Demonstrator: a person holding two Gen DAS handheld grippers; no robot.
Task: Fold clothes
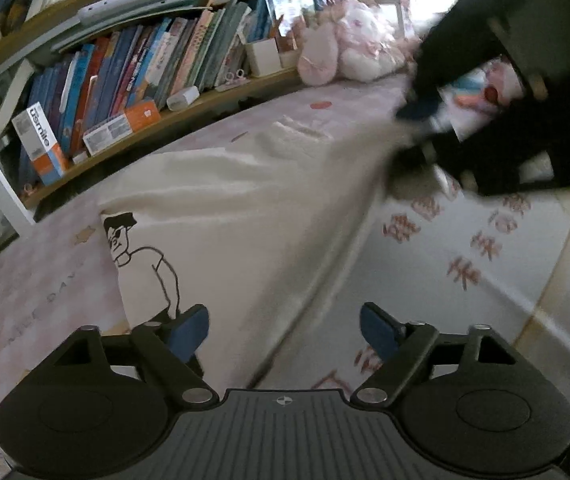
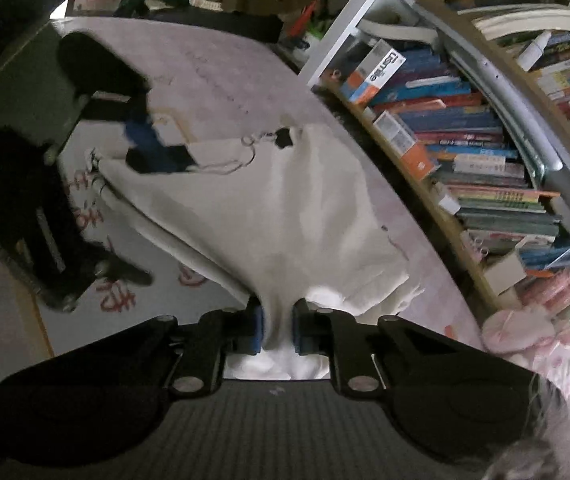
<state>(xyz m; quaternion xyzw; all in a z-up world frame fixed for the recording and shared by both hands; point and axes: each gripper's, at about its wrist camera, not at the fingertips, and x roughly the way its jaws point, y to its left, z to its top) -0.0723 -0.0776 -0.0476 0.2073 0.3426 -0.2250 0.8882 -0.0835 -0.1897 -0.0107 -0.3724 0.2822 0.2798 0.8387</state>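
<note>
A cream garment (image 1: 225, 208) with a black line-drawn figure (image 1: 137, 256) lies stretched across a pale pink bed cover (image 1: 25, 300). My left gripper (image 1: 285, 332) hovers open over its near end, blue pads apart with cloth beneath them. In the right wrist view the left gripper (image 2: 157, 148) sits at the end of the garment (image 2: 265, 208) that has the drawstrings (image 2: 229, 168). My right gripper (image 2: 277, 328) is shut on a bunched fold of the cream cloth at the opposite end. It appears blurred (image 1: 417, 128) in the left wrist view, lifting that end.
A long wooden bookshelf (image 1: 189, 108) packed with books runs along the far side of the bed. A pink and white plush toy (image 1: 349, 48) lies at its end. A white cloth with red characters (image 1: 481, 248) lies beside the garment.
</note>
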